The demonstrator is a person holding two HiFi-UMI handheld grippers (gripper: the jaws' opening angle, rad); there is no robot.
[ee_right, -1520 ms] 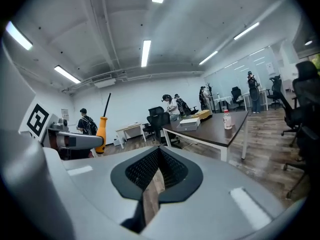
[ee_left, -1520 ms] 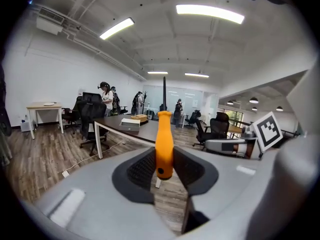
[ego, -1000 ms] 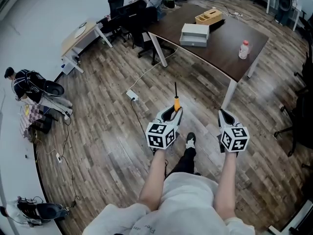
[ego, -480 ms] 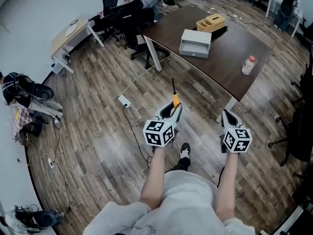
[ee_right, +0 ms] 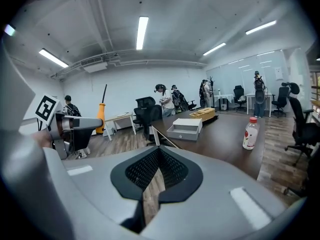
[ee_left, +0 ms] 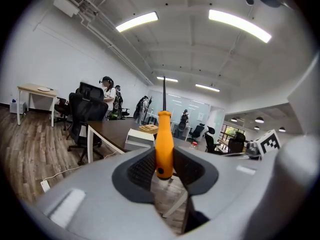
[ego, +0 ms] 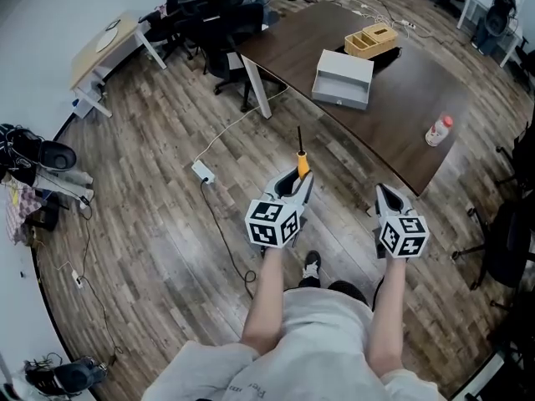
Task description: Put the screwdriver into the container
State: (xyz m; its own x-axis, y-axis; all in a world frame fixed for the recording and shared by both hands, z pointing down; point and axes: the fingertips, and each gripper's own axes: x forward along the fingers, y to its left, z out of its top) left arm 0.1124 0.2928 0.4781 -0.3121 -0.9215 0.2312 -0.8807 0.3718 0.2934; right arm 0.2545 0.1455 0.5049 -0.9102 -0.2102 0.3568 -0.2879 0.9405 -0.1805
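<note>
My left gripper (ego: 299, 180) is shut on a screwdriver (ego: 302, 162) by its orange handle, and the black shaft points up and forward. In the left gripper view the handle (ee_left: 164, 143) stands upright between the dark pads of the left gripper (ee_left: 164, 170). The right gripper (ego: 384, 194) hangs beside it, shut with nothing in it (ee_right: 159, 153). Ahead stands a dark brown table (ego: 393, 124). It carries a wooden compartment container (ego: 374, 40), a white drawer box (ego: 343, 79) and a bottle (ego: 438, 130). Both grippers are short of the table's near edge, over the wooden floor.
A power strip (ego: 203, 171) and its cable lie on the floor left of the grippers. Black office chairs (ego: 209, 15) stand at the table's far left, and another chair (ego: 508, 249) at the right. A light desk (ego: 107, 44) stands by the left wall.
The table with the container has come nearer and lower in the head view as the person walks toward it. Both grippers keep the same pose and the screwdriver stays gripped.
</note>
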